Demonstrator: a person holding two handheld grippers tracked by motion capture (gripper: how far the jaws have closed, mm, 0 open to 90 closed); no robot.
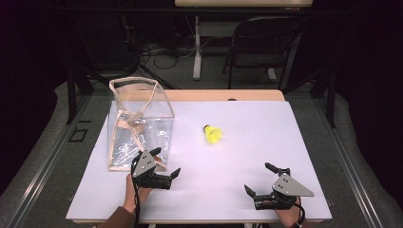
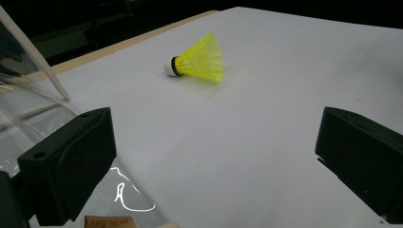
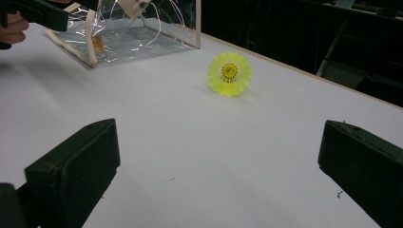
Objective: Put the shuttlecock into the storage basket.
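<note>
A yellow shuttlecock lies on its side near the middle of the white table cover; its white cork with a black band points toward the far side, and its open skirt faces the right gripper view. A clear plastic bag with beige trim stands open at the left. My left gripper rests open beside the bag's near corner, with nothing between its jaws. My right gripper is open near the front right edge, apart from the shuttlecock.
The bag has see-through walls and a beige handle strap. Beyond the table's far edge stand a black folding chair, a desk leg and floor cables. A person's hand holds the other gripper.
</note>
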